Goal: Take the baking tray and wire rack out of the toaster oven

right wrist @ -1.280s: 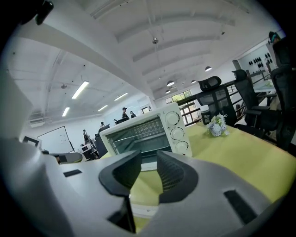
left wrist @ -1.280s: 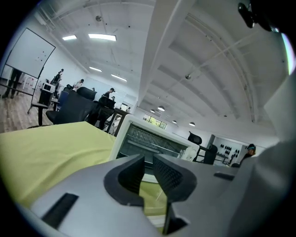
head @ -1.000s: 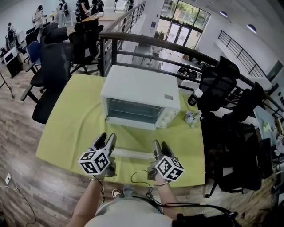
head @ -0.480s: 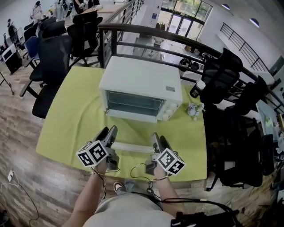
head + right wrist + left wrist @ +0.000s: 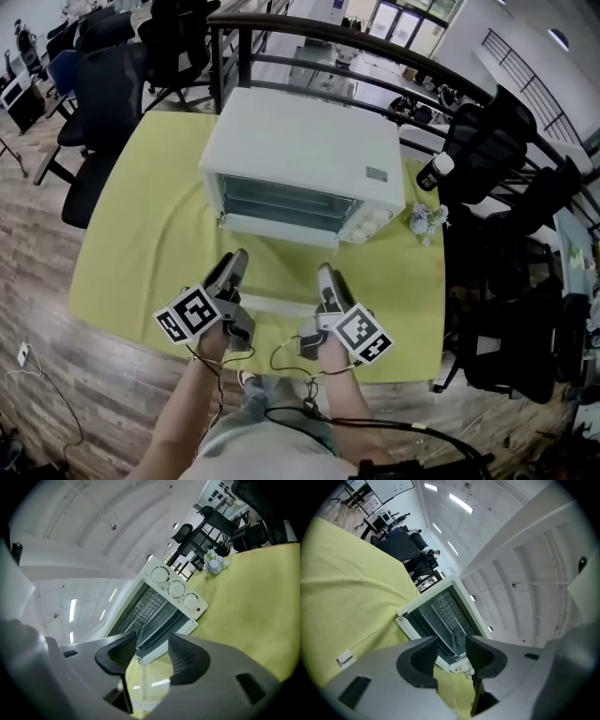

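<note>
The toaster oven (image 5: 300, 141) is showing a smooth, matt white casing, and its glass door (image 5: 281, 274) is gleaming. A matt yellow-green cloth (image 5: 131, 244) is lying faintly creased. The left claw (image 5: 451, 656) and right claw (image 5: 152, 653) are showing matt grey plastic with dark ribbed pads (image 5: 423, 658). The floor (image 5: 56, 309) is showing wood-grain planks.

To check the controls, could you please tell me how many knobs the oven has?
3, in a row on the oven's front: top knob, middle knob, bottom knob by the red light.
</note>
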The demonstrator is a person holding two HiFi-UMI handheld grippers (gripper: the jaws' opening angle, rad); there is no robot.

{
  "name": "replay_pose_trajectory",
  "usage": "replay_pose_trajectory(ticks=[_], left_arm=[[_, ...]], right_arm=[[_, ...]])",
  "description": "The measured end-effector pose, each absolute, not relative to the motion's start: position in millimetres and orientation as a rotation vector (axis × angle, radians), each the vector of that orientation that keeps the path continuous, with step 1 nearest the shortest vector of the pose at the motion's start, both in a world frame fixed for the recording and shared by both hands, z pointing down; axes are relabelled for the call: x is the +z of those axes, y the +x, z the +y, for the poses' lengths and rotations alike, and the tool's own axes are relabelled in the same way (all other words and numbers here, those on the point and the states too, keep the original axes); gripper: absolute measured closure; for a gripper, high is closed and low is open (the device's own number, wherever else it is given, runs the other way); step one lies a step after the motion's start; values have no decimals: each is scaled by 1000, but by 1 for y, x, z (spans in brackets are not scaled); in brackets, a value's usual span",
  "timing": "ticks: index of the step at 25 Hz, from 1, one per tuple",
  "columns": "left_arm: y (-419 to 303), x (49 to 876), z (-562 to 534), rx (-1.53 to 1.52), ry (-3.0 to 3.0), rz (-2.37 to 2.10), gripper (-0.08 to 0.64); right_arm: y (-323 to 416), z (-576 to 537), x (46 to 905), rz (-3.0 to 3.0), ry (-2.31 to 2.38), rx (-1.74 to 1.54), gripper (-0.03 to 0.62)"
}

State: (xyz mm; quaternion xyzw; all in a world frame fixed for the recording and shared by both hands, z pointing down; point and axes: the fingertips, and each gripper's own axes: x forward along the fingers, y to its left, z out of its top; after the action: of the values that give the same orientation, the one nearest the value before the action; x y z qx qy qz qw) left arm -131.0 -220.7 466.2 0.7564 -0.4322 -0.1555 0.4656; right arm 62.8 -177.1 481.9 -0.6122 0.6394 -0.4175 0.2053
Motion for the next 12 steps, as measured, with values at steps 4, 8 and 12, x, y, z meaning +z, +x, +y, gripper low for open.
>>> replay_pose_trajectory(ticks=[4,8,12], left_arm=[[-131,484,-237,-403,1818,-1045,407],[-122,493,-248,-420,1792,-1029,408],[-115,498,-261,-427,1779,-1027,414]], right_arm=[[60,-198,499,1745,-1689,-1198,387],[66,-213,510,1715,-1672,-1225,393],[70,-227,520,1701,-1671,-1244,393]])
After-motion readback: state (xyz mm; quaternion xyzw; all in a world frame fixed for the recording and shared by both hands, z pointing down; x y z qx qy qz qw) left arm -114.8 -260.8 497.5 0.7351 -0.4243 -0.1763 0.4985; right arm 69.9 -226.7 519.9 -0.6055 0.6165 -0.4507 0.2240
